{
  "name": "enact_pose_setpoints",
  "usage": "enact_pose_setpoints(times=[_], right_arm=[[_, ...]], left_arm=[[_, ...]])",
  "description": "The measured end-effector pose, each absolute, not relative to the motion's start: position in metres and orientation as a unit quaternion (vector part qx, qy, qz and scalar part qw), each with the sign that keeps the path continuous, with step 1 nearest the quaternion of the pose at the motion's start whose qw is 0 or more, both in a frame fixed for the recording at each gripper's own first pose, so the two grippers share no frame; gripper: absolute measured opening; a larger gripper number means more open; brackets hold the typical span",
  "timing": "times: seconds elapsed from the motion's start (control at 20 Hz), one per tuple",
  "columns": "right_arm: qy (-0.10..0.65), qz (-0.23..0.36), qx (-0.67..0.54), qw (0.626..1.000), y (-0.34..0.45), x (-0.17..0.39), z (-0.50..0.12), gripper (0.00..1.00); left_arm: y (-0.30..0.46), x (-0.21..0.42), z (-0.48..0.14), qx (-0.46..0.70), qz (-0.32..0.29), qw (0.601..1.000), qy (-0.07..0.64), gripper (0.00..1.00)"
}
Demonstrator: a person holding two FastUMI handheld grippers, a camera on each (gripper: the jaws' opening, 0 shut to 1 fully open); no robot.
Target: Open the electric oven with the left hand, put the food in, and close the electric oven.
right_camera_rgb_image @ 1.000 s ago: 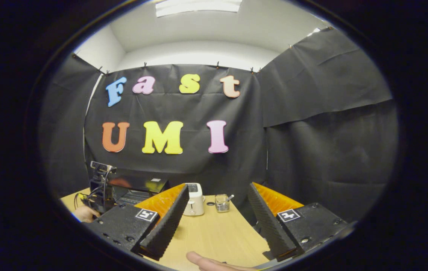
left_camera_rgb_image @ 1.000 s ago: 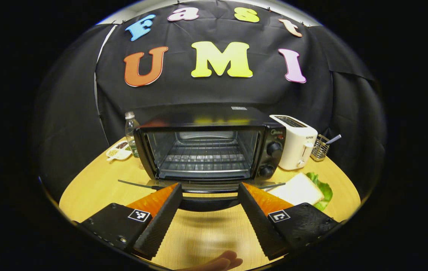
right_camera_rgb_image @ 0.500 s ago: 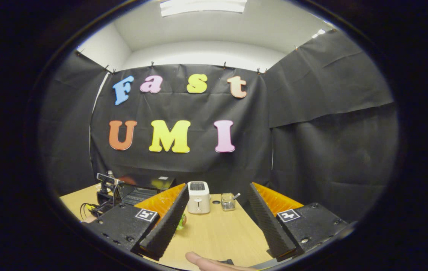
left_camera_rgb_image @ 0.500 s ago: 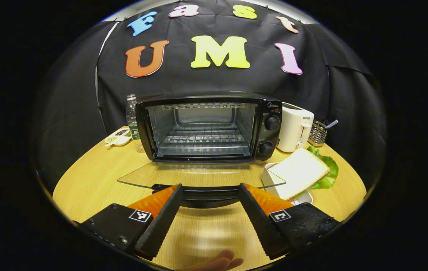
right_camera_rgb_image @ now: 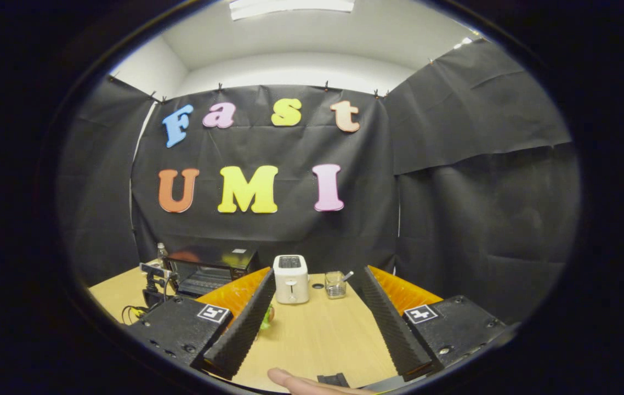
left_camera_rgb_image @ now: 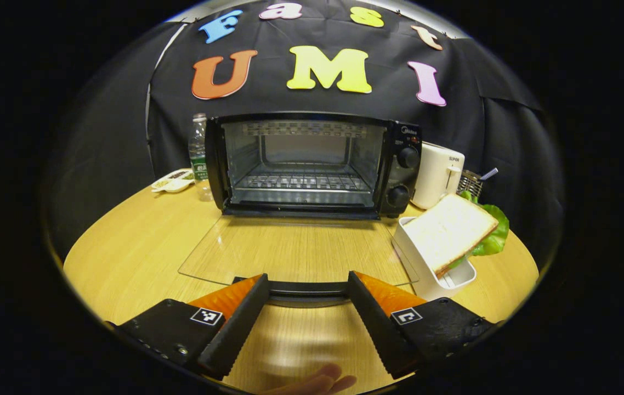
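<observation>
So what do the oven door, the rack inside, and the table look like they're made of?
The oven door looks like clear glass: the table's grain shows straight through it, and a dark handle runs along its front edge. The rack seems to be bare metal wire, thin shiny bars in a grid. The table looks like light wood or wood-look laminate, smooth with fine grain lines; which one can't be told.

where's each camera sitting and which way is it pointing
Left gripper view: rides the left gripper, low at the open oven's door handle, facing its cavity; sandwich at right; fingertips at the bottom edge.
Right gripper view: rides the right gripper, held above the table, facing the back wall; open jaws and a finger show.
Shared: oven, toaster, table.
</observation>
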State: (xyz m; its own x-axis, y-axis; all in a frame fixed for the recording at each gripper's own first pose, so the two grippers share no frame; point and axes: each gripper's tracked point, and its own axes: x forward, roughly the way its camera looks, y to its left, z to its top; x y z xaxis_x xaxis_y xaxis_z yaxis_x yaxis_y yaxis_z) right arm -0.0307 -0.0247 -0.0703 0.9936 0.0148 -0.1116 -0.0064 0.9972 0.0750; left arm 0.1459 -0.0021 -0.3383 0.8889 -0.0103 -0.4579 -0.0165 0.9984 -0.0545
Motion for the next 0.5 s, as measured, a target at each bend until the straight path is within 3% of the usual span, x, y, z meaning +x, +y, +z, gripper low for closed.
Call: enact_pose_setpoints(times=[0.1,0.15,0.2,0.3,0.5], right_arm=[[0.062,0.011,0.040,0.997,-0.021,-0.029,-0.074,0.95],[0.064,0.012,0.040,0.997,-0.020,-0.026,-0.075,1.00],[0.067,0.013,0.039,0.997,-0.020,-0.022,-0.077,0.95],[0.080,0.019,0.040,0.996,-0.018,-0.013,-0.083,1.00],[0.112,0.035,0.051,0.992,-0.011,0.020,-0.094,0.95]], left_arm=[[0.001,0.145,-0.336,-0.026,0.007,0.974,0.227,0.96],[0.001,0.144,-0.328,-0.025,0.004,0.977,0.213,0.96],[0.006,0.142,-0.319,-0.020,0.009,0.979,0.201,0.96],[0.012,0.134,-0.294,-0.019,0.010,0.985,0.172,0.96],[0.028,0.107,-0.225,-0.034,0.007,0.994,0.107,0.96]])
